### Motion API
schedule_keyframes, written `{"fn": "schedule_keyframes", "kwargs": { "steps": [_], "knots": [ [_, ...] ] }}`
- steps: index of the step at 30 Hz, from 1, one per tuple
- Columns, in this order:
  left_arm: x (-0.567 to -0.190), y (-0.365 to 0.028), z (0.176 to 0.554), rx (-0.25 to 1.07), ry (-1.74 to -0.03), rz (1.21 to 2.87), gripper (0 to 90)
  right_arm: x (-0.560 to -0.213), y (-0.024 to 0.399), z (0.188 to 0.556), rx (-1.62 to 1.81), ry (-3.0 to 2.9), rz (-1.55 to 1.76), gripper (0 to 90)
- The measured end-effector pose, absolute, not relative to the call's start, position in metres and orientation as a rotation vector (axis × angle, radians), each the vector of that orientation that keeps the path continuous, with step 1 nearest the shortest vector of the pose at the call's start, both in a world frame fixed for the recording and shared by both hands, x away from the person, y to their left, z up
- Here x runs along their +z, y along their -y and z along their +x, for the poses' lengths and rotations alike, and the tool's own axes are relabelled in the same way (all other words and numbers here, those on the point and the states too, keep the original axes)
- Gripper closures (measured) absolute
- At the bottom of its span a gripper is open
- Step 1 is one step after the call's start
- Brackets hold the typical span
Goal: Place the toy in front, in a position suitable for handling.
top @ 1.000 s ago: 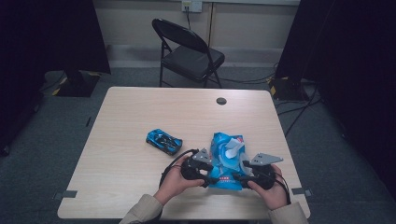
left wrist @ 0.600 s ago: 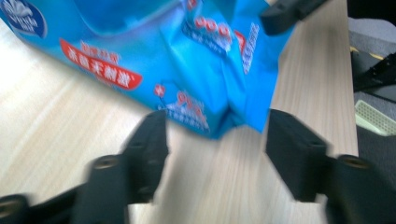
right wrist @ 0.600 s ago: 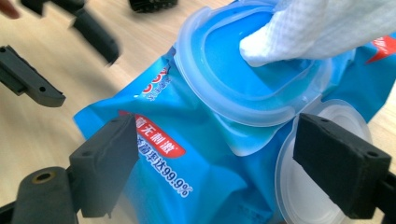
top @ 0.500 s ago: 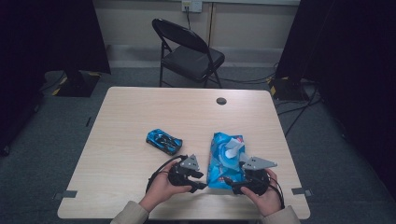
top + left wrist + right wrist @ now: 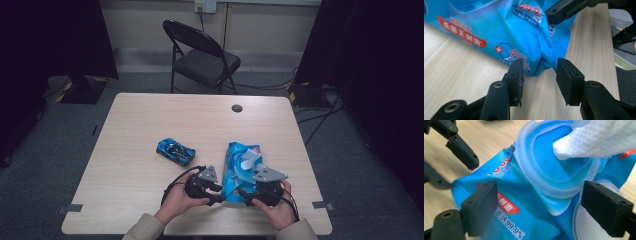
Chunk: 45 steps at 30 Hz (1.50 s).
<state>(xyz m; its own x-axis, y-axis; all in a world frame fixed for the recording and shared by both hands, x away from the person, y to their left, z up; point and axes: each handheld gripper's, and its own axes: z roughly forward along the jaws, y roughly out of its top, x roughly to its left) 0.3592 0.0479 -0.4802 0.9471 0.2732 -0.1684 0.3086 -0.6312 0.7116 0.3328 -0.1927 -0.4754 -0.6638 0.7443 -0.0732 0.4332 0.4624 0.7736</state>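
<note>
blue wipes pack [image 5: 241,170] lies flat on the table [image 5: 150,200], front-right part, near the person's edge. long axis runs front-to-back, near end toward the person, far end toward the chair [image 5: 202,57], tilted slightly. round plastic lid ring [image 5: 549,167] faces up, flap open, w/ a white wipe [image 5: 596,138] sticking out of it.

left gripper [image 5: 540,75] sits at the pack's near-left corner; jaws have just been closing, part-way in now, the crumpled corner of the pack between them, one pad about touching the film, other pad apart from it, so not clamped. right gripper [image 5: 539,202] is over the pack's near end by the lid ring, jaws wide apart, either side of the pack, pads not pressing.

blue toy car [image 5: 175,151] lies left of the pack, well apart.

vs a sec ago: both hands have come back toward the person's edge, grippers now at the near end rather than alongside the pack's middle. pack & car in the same spots.
</note>
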Motion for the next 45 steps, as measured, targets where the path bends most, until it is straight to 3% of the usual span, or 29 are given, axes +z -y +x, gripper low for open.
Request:
{"fn": "schedule_keyframes", "kwargs": {
  "steps": [5,10,14,19,32,45],
  "knots": [
    [-0.483,-0.043,0.358,-0.022,-0.400,2.298,46.9,-0.476,0.190,0.338,1.036,-2.310,1.014,13.2],
    [-0.481,-0.048,0.359,0.003,-0.435,2.305,28.3,-0.476,0.189,0.343,1.030,-2.302,1.046,13.5],
    [-0.478,-0.060,0.356,0.013,-0.453,2.293,22.2,-0.475,0.188,0.350,1.014,-2.293,1.075,14.8],
    [-0.479,-0.083,0.353,0.020,-0.465,2.297,19.7,-0.474,0.196,0.362,1.030,-2.293,1.082,22.5],
    [-0.481,-0.143,0.348,0.036,-0.544,2.316,19.1,-0.472,0.215,0.395,0.987,-2.275,1.091,26.9],
    [-0.486,-0.162,0.350,0.037,-0.568,2.301,17.0,-0.470,0.245,0.439,0.951,-2.279,1.099,29.5]
  ]
}}
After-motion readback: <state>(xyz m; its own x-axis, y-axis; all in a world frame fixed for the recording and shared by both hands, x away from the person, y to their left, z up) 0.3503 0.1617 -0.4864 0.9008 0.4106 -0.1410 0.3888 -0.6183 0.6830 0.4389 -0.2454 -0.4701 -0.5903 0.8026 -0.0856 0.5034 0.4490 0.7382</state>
